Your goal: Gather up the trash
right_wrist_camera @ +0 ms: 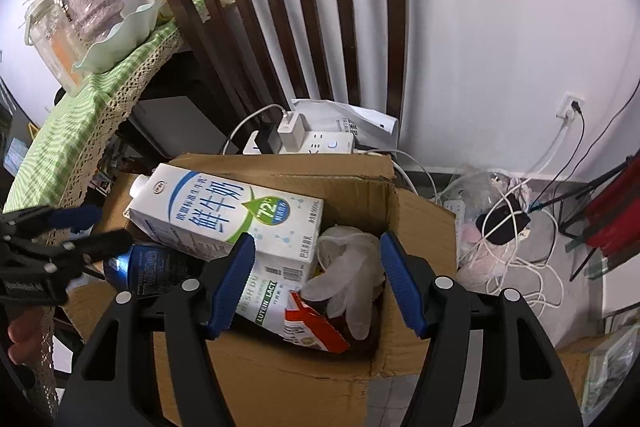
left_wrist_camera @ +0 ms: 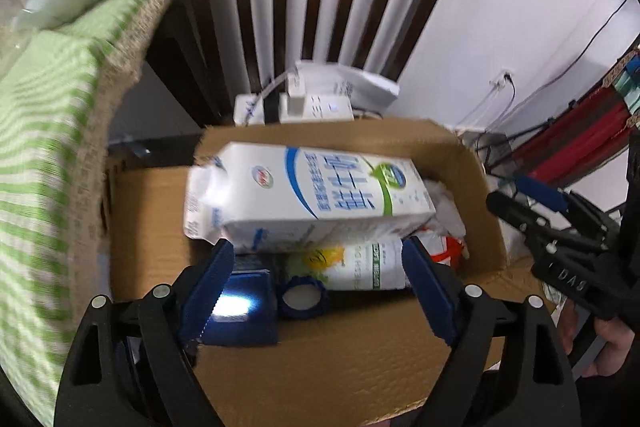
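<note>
In the left wrist view, the left gripper (left_wrist_camera: 318, 287) stands with jaws apart, holding nothing, above the corrugated cardboard box (left_wrist_camera: 360, 359); a rectangular milk carton (left_wrist_camera: 316, 187) lies inside. In the right wrist view, the right gripper (right_wrist_camera: 318, 281) is likewise parted (empty) over a crumpled glove (right_wrist_camera: 352, 267).

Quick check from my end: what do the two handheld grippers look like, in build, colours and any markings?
Both look alike: the left gripper and right gripper have black plastic frames with cut-out linkage arms, round silver pivot pins and ribbed blue pads on the fingers. In the left wrist view, the right gripper's body carries pale lettering, too blurred to read. No cables show on either.
</note>
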### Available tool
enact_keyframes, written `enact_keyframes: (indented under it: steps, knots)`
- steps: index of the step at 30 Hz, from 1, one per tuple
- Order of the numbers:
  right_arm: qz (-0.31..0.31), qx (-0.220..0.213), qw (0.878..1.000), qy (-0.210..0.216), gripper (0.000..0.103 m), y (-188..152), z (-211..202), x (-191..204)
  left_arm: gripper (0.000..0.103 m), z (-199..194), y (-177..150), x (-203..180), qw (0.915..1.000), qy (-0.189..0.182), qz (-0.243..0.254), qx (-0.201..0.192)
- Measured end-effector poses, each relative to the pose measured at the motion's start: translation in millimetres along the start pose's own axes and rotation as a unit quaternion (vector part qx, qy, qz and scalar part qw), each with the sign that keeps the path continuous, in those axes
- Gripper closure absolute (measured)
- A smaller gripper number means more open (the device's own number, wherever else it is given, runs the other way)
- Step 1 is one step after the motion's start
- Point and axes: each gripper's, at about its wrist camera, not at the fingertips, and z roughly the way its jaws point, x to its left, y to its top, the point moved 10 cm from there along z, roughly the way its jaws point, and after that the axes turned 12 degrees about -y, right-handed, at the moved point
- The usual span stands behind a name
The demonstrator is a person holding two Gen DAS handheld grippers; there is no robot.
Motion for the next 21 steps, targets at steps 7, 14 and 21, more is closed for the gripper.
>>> enact_keyframes:
  steps: [7,14,21]
  knots:
    - [-0.019,-0.019,1.0,0.001,0.038,9,-14,24,0.019,-42,16,18,0.9986,0.006,-0.008,-0.052]
    - [-0.05,-0.04,0.998,0.014,0.038,24,-28,65,0.019,-85,24,52,0.9935,0.024,-0.029,-0.107]
    - [-0.088,-0.071,0.993,0.039,0.037,48,-47,123,0.018,-134,26,93,0.9841,0.05,-0.048,-0.164]
